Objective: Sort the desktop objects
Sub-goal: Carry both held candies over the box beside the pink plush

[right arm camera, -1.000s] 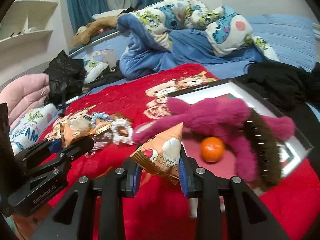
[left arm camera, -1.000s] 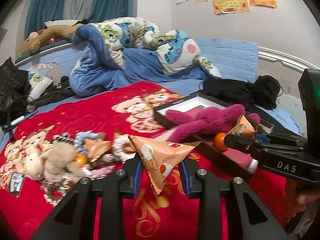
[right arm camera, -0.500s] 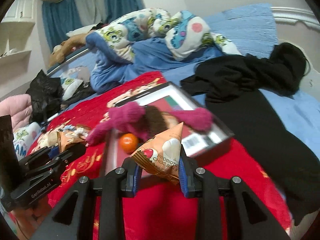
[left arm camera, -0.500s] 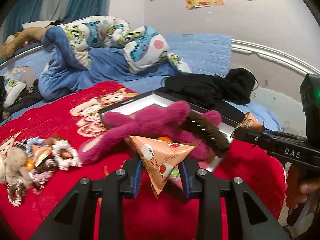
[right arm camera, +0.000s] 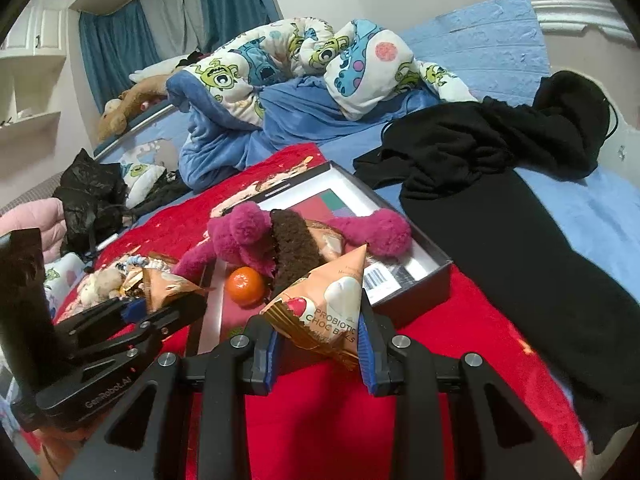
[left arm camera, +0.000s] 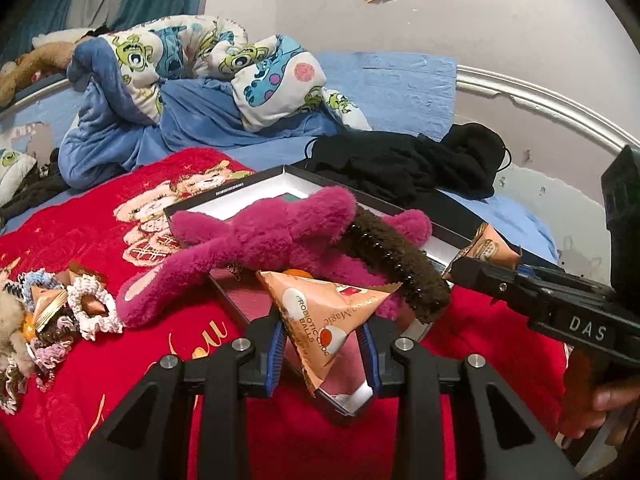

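My left gripper (left arm camera: pixel 322 350) is shut on an orange triangular choc-ball snack packet (left arm camera: pixel 326 316), held over the near corner of a black shallow box (left arm camera: pixel 224 196). My right gripper (right arm camera: pixel 320 354) is shut on a second packet of the same kind (right arm camera: pixel 334 306), just in front of the box (right arm camera: pixel 424 280). Inside the box lie a magenta plush toy (left arm camera: pixel 272 236), a brown hair claw (left arm camera: pixel 396 264) and a small orange fruit (right arm camera: pixel 245 285). Each gripper shows in the other's view, the right one (left arm camera: pixel 460 266) at the right, the left one (right arm camera: pixel 176 308) at the left.
The box rests on a red blanket (left arm camera: pixel 100 220) on a bed. A heap of scrunchies, wrapped snacks and a small plush (left arm camera: pixel 56 316) lies at the left. Black clothes (right arm camera: pixel 500 168) spread to the right of the box. A rumpled blue cartoon quilt (left arm camera: pixel 192 80) is behind.
Both grippers have swung to the right with their packets, away from the heap of small things and over to the black box. In the last half second they hardly moved.
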Demonstrator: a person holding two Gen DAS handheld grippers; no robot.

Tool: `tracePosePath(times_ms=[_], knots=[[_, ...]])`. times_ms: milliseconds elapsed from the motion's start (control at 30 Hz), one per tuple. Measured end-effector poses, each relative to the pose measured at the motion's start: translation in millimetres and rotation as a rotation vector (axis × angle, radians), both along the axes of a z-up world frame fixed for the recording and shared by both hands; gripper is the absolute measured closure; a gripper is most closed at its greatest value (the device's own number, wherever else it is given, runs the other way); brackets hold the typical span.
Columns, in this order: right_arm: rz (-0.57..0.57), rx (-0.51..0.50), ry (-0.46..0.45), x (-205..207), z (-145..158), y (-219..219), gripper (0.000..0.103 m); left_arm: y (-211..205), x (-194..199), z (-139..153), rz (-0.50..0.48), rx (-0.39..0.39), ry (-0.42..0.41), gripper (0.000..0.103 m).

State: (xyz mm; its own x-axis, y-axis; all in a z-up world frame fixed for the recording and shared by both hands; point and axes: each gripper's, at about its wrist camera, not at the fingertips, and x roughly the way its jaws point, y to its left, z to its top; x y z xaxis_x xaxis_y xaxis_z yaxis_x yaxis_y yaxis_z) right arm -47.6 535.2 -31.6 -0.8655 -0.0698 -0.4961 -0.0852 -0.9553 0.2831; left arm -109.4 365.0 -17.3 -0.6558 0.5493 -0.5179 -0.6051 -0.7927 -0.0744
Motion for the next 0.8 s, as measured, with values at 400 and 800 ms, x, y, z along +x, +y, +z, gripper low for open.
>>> tracePosePath(times_ms=[400, 800], knots=[[0.094, -0.021, 0.051, -5, 6, -15, 0.073, 16, -29, -3, -0.017, -0.006, -0.037, 0.069], [0.161, 0.019, -0.039, -14, -6, -31, 0.073, 15, -41, -10, -0.031, 0.024, -0.081, 0.070]])
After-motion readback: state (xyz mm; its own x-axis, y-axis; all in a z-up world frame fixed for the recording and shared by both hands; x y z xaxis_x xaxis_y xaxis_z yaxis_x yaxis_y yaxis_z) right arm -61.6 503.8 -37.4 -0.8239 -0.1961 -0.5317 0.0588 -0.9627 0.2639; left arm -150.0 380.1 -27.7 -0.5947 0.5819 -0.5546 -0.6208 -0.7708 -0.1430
